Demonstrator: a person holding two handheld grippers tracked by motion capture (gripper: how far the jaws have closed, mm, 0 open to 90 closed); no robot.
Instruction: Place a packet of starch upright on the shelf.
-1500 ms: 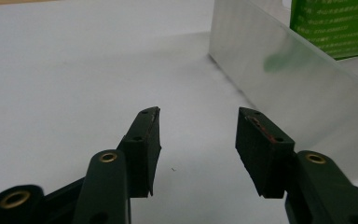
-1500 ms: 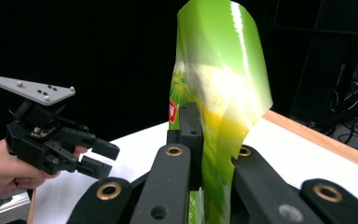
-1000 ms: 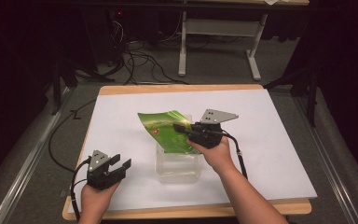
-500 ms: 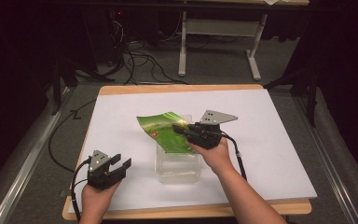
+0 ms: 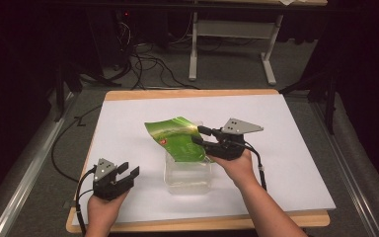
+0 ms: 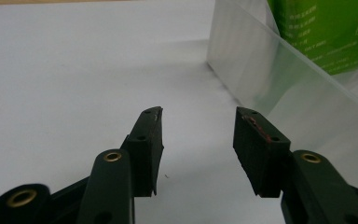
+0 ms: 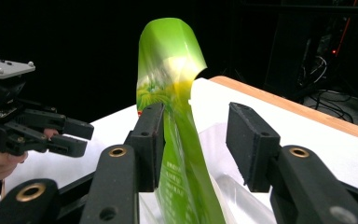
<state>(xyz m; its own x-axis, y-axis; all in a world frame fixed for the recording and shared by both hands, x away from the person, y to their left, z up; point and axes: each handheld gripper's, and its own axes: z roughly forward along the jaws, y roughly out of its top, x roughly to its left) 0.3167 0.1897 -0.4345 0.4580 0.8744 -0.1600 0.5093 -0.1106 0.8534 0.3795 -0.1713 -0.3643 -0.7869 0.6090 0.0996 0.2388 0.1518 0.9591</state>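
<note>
Now the right gripper [image 5: 200, 135] hangs over the clear container [image 5: 188, 173] mid-table, jaws apart around the green pouch [image 5: 175, 138], which touches one jaw. Near left, the left gripper [image 5: 128, 170] rests, jaws parted and empty.

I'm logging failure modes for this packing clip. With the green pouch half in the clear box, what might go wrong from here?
1. The right gripper has its jaws apart, the green pouch against one pad only; unclamped, it may slip or flop sideways.
2. The pouch leans out over the clear box rim, so it could tip onto the table rather than settle inside.
3. The left gripper sits open beside the box, not bracing it; a push on the pouch might slide the light box.
</note>
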